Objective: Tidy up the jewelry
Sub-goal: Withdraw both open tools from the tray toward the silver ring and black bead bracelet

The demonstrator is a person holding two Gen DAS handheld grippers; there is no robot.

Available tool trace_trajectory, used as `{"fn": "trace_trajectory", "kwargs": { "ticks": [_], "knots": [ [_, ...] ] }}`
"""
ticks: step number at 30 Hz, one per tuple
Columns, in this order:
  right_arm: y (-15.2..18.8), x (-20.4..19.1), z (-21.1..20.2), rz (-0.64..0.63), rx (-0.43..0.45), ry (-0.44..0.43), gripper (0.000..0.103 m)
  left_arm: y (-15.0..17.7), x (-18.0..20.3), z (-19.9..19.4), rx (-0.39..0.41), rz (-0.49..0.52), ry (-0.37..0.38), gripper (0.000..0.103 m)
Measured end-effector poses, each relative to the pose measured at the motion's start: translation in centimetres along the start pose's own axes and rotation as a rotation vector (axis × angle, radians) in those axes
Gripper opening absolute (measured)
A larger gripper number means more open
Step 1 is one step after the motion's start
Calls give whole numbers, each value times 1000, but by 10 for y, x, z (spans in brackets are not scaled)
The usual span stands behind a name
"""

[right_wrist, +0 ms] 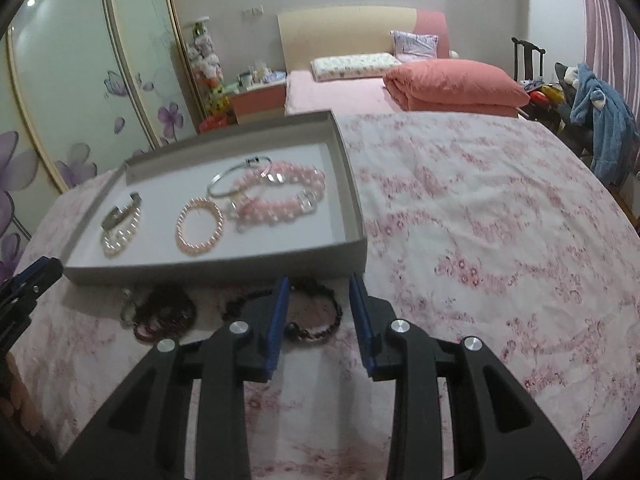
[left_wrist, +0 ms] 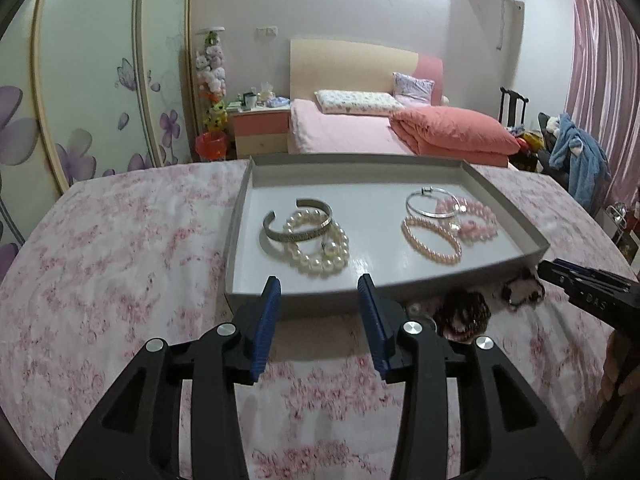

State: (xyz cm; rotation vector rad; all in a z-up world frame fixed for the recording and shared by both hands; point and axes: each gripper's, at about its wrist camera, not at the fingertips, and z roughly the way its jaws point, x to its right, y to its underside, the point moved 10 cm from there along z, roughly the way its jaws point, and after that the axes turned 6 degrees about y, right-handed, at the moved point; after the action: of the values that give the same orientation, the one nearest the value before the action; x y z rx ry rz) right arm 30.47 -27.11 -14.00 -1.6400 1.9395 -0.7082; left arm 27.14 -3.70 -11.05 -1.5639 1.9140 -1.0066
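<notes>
Both of your grippers hover empty over the floral cloth (right_wrist: 480, 208), each with its blue fingers spread apart and nothing between them. The left gripper (left_wrist: 319, 286) points at the near wall of the grey tray (left_wrist: 240, 216), which lies at your twelve o'clock. The right gripper (right_wrist: 319, 286) hangs just above a dark beaded bracelet (right_wrist: 316, 320) lying on the cloth in front of the tray. A second dark bracelet (right_wrist: 164, 316) sits at about ten o'clock from the right gripper, also outside the tray. Inside are a silver cuff (left_wrist: 298, 220) resting across a white pearl bracelet (left_wrist: 320, 246), a small peach pearl bracelet (left_wrist: 432, 240), a thin silver bangle (left_wrist: 434, 202) and pink bead strands (left_wrist: 476, 218). The sorting looks well along, with the two dark bracelets left. Your next move, I judge, is to lower the right gripper so its fingers straddle one side of the dark loop, pinch it, then carry it to a bare patch of tray floor.
</notes>
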Motion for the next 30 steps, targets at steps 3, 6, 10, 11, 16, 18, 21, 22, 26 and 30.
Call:
{"fn": "trace_trajectory", "kwargs": {
  "ticks": [3, 6, 10, 11, 16, 18, 21, 22, 26, 30],
  "knots": [
    [5, -3, 8, -28, -29, 19, 32, 4, 6, 0, -14, 7, 17, 45],
    [9, -1, 15, -28, -64, 20, 31, 8, 12, 0, -22, 16, 36, 48],
    [11, 1, 17, -39, -73, 20, 9, 14, 25, 4, -57, 27, 84, 50],
    [13, 0, 16, -45, -75, 14, 5, 17, 29, 5, -71, 30, 98, 51],
    [23, 1, 6, -58, -87, -9, 5, 27, 46, 16, -131, 45, 142, 51],
    [26, 4, 2, -49, -90, -14, 5, 31, 52, 22, -161, 47, 156, 51],
    [30, 7, 0, -38, -91, -20, 5, 35, 61, 29, -193, 60, 160, 51],
    [30, 8, -1, -34, -91, -23, 5, 36, 63, 31, -198, 63, 161, 51],
    [31, 9, -2, -32, -91, -27, 5, 41, 69, 40, -228, 69, 150, 50],
    [30, 9, -2, -25, -92, -36, 5, 38, 70, 44, -227, 69, 141, 39]
  ]
}}
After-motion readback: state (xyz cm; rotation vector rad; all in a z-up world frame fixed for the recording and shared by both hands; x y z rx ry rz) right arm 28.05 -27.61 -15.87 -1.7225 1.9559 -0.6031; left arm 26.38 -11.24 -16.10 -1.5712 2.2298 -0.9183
